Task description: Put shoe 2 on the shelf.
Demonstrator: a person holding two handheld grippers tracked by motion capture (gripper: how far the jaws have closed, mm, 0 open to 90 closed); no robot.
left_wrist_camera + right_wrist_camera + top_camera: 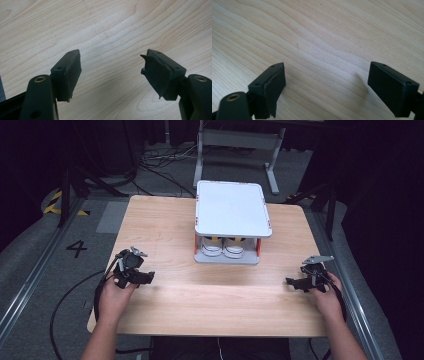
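Note:
A white two-level rack (pixel 233 210) with orange posts stands at the far middle of the wooden table (pixel 170 295). A pair of white shoes (pixel 223 248) sits on its lower shelf under the flat top. My left gripper (pixel 148 277) rests low over the table's left side, held by a hand. In the left gripper view the left gripper (pixel 111 72) is open over bare wood. My right gripper (pixel 291 282) hovers near the right edge, pointing inward. In the right gripper view the right gripper (pixel 327 82) is open with nothing between its jaws.
Black cables trail from both grippers off the table's sides. Behind the table stand a grey metal stand (pixel 235 145) and loose cables on the floor. A number 4 (pixel 76 248) is marked on the floor at left.

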